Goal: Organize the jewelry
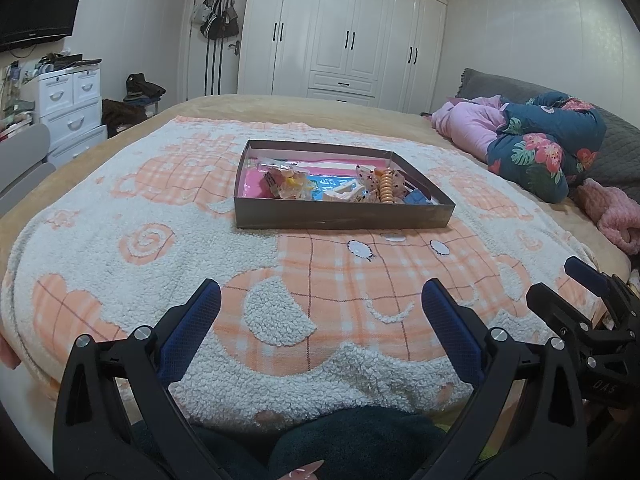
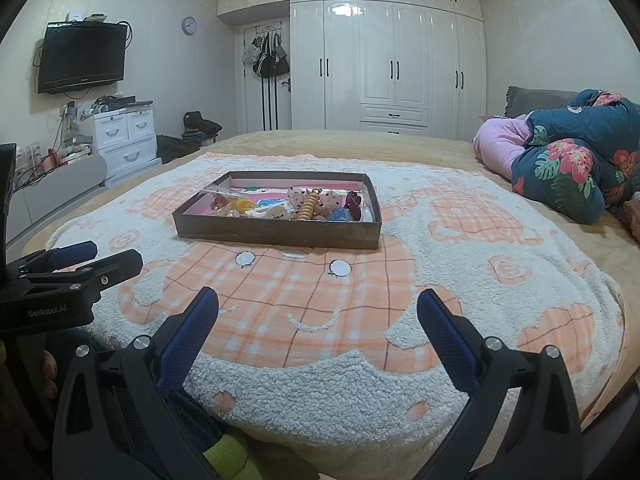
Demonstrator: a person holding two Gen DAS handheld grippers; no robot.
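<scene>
Both tools are held low at the near bed edge, left tool (image 1: pixel 320 312) and right tool (image 2: pixel 318 312) spread wide and empty, aimed at the shallow cardboard box (image 1: pixel 344 216). Jewelry and hair pieces, among them an orange spiral hair tie (image 2: pixel 310 206), are heaped inside it on the fleece blanket (image 1: pixel 160 240), well apart from either tool. Whether sorting is pending or finished cannot be told.
</scene>
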